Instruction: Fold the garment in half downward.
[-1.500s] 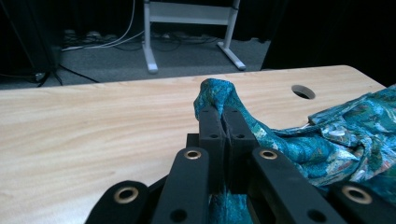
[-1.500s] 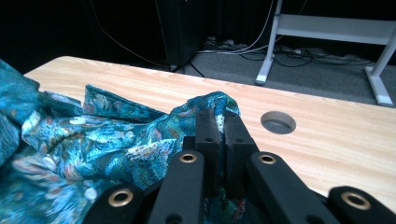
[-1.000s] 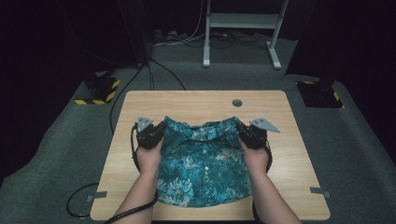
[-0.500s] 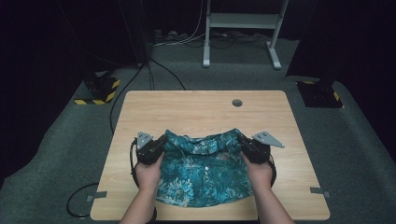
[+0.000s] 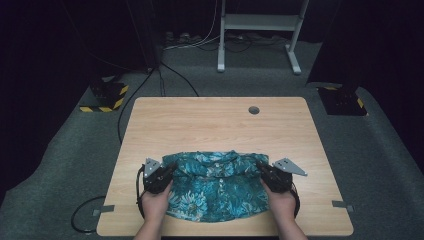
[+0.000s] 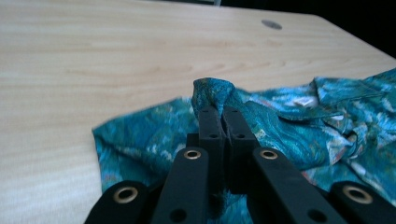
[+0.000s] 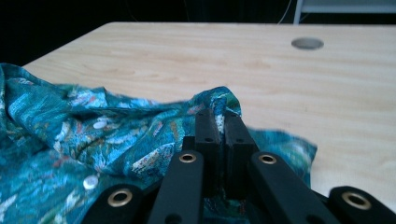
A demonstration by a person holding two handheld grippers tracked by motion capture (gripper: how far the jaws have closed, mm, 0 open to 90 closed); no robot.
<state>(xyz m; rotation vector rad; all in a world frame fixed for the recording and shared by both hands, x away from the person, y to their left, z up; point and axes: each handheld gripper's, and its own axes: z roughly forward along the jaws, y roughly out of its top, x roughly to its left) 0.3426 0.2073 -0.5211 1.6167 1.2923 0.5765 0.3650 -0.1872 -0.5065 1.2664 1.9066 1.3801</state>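
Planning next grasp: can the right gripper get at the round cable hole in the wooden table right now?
Probably not as is: the right gripper is shut on the teal floral shirt. The bare tabletop toward the round cable hole is unobstructed, though.

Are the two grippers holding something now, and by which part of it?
Yes. Both hold the teal floral shirt: the left gripper is shut on a bunched fold at one side edge, the right gripper on the opposite edge.

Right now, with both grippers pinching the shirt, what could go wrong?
1. The left gripper and right gripper each hold only a small bunch of the teal floral shirt, so the fabric may slip free.
2. The shirt's near hem lies close to the table edge and might slide off.
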